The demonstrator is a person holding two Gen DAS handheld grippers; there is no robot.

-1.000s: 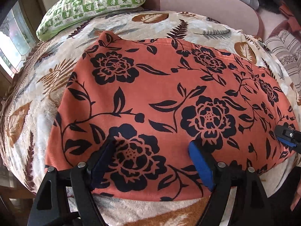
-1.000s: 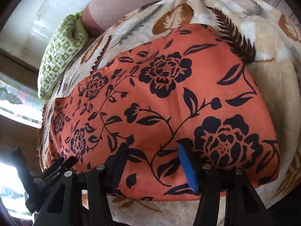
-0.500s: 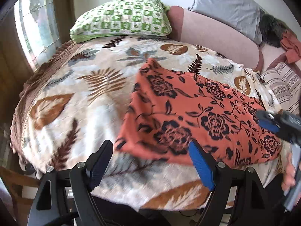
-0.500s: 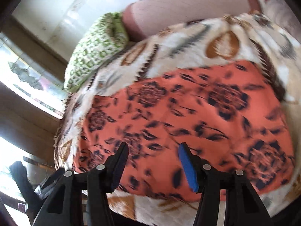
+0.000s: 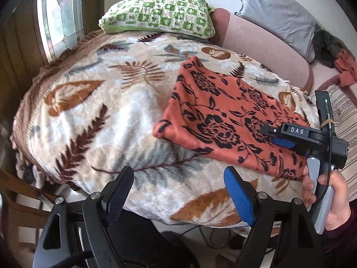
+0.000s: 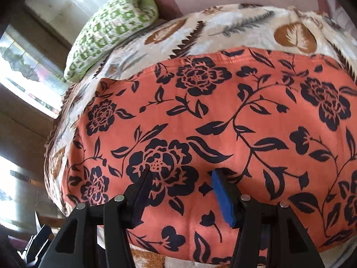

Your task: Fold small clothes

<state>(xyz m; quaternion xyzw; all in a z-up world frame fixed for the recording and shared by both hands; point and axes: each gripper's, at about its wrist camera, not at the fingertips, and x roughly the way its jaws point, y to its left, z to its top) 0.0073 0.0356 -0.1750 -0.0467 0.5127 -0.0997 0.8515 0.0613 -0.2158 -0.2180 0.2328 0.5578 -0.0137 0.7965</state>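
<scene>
My right gripper (image 6: 180, 185) hangs wide open and empty right over the near edge of the orange floral garment (image 6: 223, 120), its fingers straddling the cloth. My left gripper (image 5: 178, 192), equally open and empty, sits off over the leaf-print blanket (image 5: 93, 116). The garment lies to its right, long axis running away rightward, so I judge the right nearer.

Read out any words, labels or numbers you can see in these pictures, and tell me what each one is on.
"DAS": white letters on the black top of the right gripper, seen in the left wrist view above the orange floral garment.
Nothing else is readable: the green checked pillow carries only small pictures, no letters.
</scene>
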